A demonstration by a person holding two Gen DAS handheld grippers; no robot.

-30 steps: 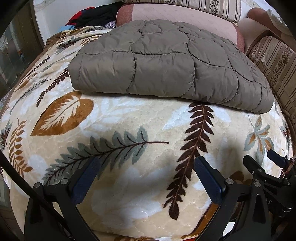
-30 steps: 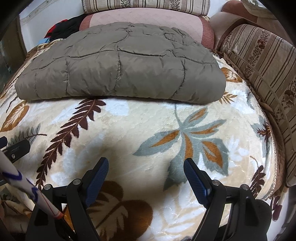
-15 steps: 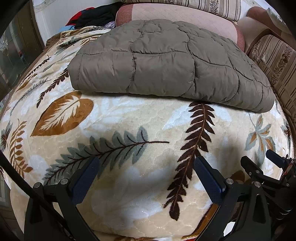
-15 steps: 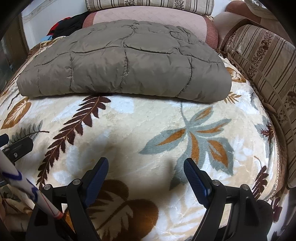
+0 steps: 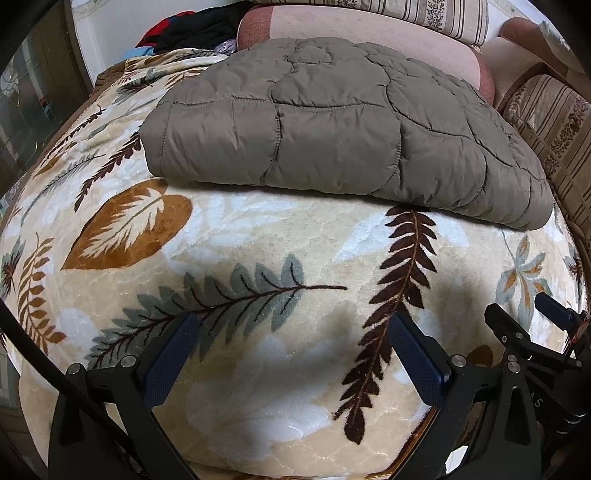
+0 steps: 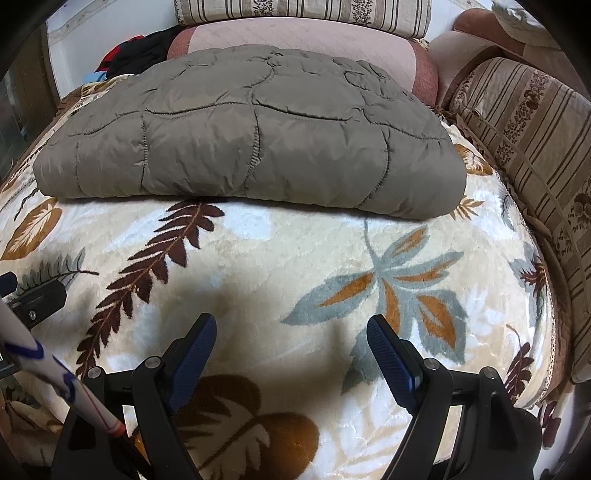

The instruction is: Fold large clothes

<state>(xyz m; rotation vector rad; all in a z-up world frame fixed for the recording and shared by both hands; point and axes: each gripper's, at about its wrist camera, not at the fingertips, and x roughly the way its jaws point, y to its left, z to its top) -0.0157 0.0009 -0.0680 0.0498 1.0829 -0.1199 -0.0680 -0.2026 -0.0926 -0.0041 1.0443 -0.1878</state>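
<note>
A grey-brown quilted puffer garment [image 5: 332, 129] lies folded into a flat rectangle on the leaf-patterned blanket [image 5: 258, 251]; it also shows in the right wrist view [image 6: 251, 136]. My left gripper [image 5: 293, 325] is open and empty, low over the blanket, well short of the garment's near edge. My right gripper [image 6: 291, 325] is open and empty too, also short of the near edge. The right gripper's fingers [image 5: 517, 332] show at the right edge of the left wrist view.
A pink cushion [image 6: 314, 40] and striped cushions [image 6: 528, 122] border the blanket at the back and right. Dark and red clothes [image 5: 192, 29] are piled at the back left. A white cable [image 6: 55, 376] crosses the right view's lower left.
Both grippers have moved slightly toward the folded garment, which now looks a little larger and lower in the right wrist view. Jaws stay open.
</note>
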